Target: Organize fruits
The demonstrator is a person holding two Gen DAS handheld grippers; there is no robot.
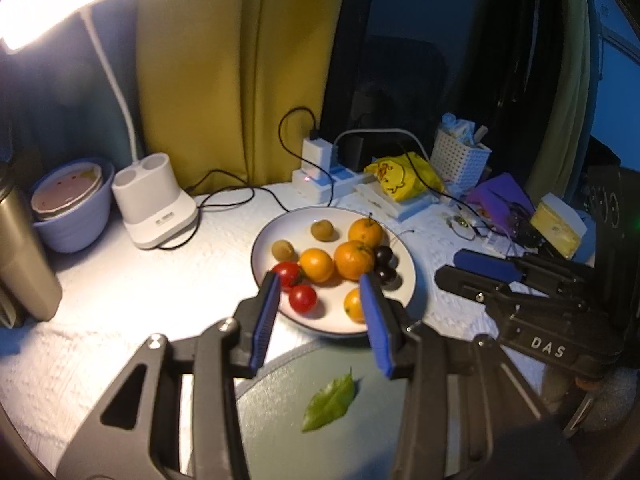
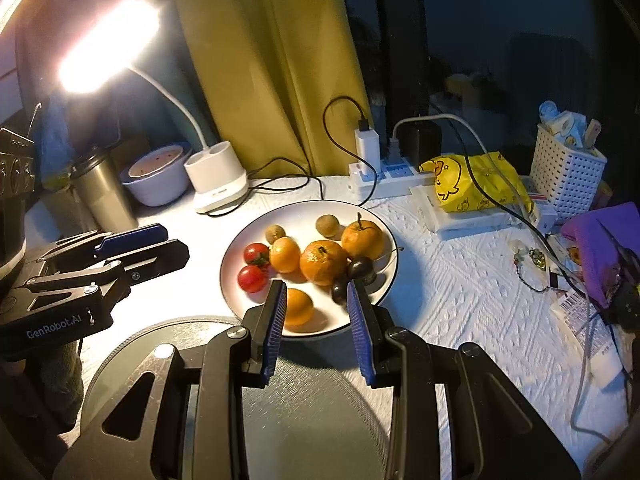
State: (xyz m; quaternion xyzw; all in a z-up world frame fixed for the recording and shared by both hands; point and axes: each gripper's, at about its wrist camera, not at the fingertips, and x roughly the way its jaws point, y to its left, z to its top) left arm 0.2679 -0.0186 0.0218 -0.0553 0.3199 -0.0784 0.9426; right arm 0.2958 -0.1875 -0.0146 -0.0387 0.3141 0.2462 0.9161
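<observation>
Broadly, a white tablecloth (image 2: 460, 280) covers the table, with a yellow curtain (image 2: 272, 60) at twelve o'clock and a lit desk lamp (image 2: 218, 180) at ten. A grey-green plate (image 1: 288, 412) lies nearest, bearing one green leaf (image 1: 330, 402). Beyond it sits the white plate (image 2: 240, 248) of fruit: oranges (image 2: 323, 262), two tomatoes (image 2: 252, 278), dark cherries (image 2: 360, 269) and two small brown fruits (image 2: 327, 225). The left gripper (image 1: 320, 284) hovers over the white plate's near rim, fingers well apart and empty, a tomato at its nine o'clock finger. The right gripper (image 2: 317, 290) hovers likewise, fingers parted and empty, an orange (image 2: 298, 306) beside its left finger.
</observation>
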